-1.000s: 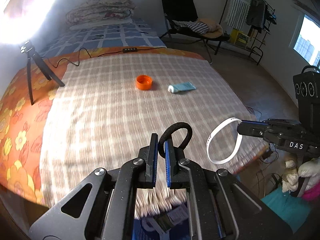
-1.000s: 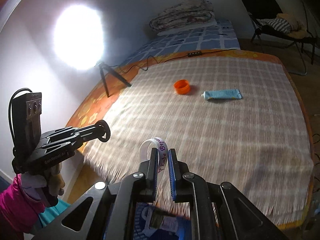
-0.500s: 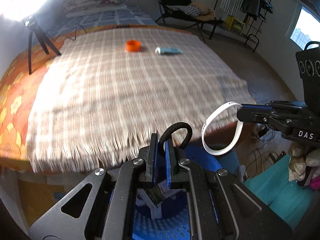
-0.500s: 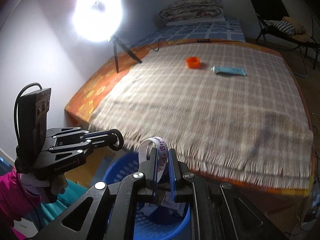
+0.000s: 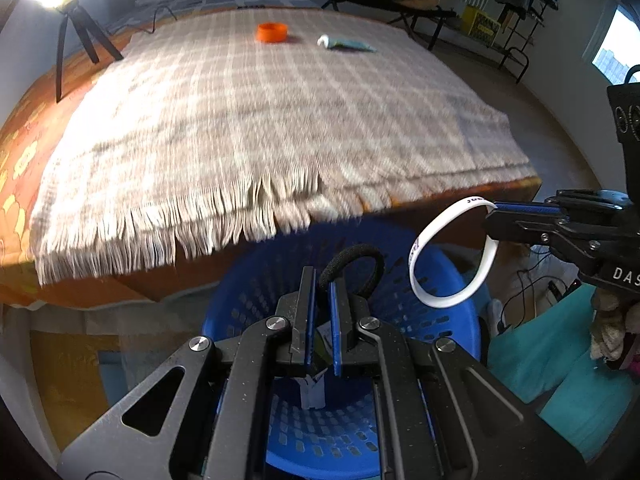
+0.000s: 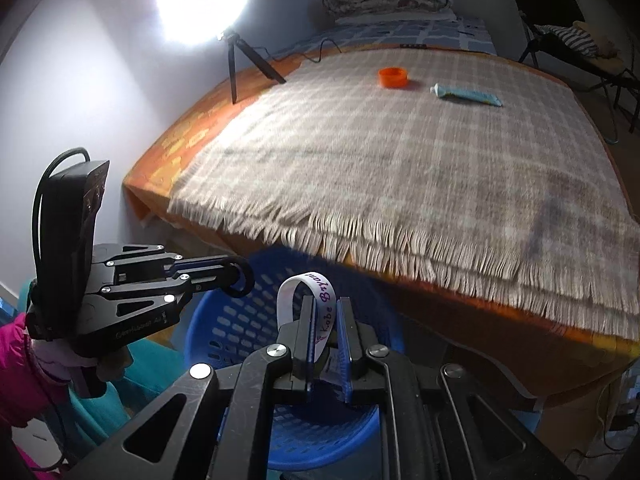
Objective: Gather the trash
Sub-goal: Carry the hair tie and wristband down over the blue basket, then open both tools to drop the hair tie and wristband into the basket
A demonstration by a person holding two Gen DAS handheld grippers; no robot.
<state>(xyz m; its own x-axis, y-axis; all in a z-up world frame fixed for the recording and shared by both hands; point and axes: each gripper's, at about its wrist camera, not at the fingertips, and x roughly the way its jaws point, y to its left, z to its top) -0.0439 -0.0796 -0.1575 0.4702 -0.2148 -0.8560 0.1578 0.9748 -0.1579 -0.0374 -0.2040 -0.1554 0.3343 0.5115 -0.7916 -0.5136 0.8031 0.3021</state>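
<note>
My left tongs [image 5: 323, 280] pinch a black hair tie [image 5: 354, 264] above the blue basket [image 5: 448, 320]; beside them, my right tongs [image 6: 325, 312] pinch a white wristband [image 6: 308, 296] over that basket. An orange cap [image 6: 393, 77] and tube [image 6: 466, 95] lie on the bed [image 6: 400, 152].

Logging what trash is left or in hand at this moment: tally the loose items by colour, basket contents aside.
Black: 1, hair tie held by left gripper
White: 1, wristband held by right gripper
Orange: 1, cap on blanket
Light blue: 1, tube on blanket
Total: 4
</note>
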